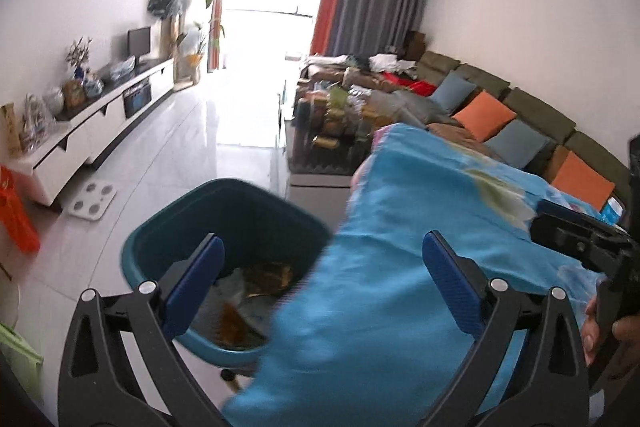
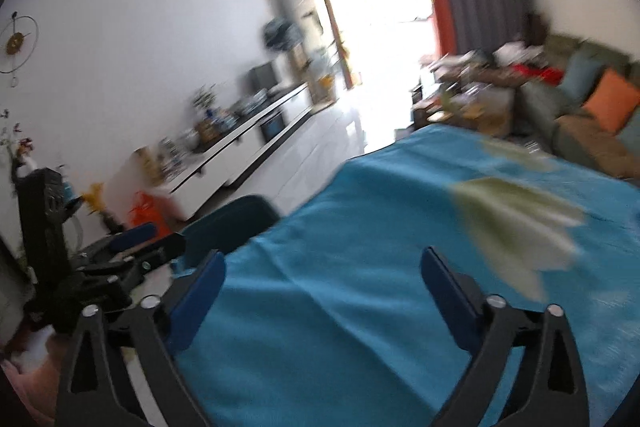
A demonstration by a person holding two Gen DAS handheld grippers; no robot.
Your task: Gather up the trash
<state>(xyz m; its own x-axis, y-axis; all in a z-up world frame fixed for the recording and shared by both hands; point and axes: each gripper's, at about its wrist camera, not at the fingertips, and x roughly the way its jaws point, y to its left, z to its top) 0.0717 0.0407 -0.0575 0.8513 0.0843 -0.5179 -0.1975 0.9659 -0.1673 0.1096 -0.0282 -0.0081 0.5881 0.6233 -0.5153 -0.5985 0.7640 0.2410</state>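
Teal bin (image 1: 168,247) at 10 o'clock holds brown scraps (image 1: 268,277); left gripper (image 1: 320,259) and right gripper (image 2: 322,277) spread wide, empty

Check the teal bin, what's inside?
Inside the teal bin: brown and yellowish scraps and pale crumpled wrapping, blurred. The blue tablecloth covers the bin's right side, so anything there is hidden.
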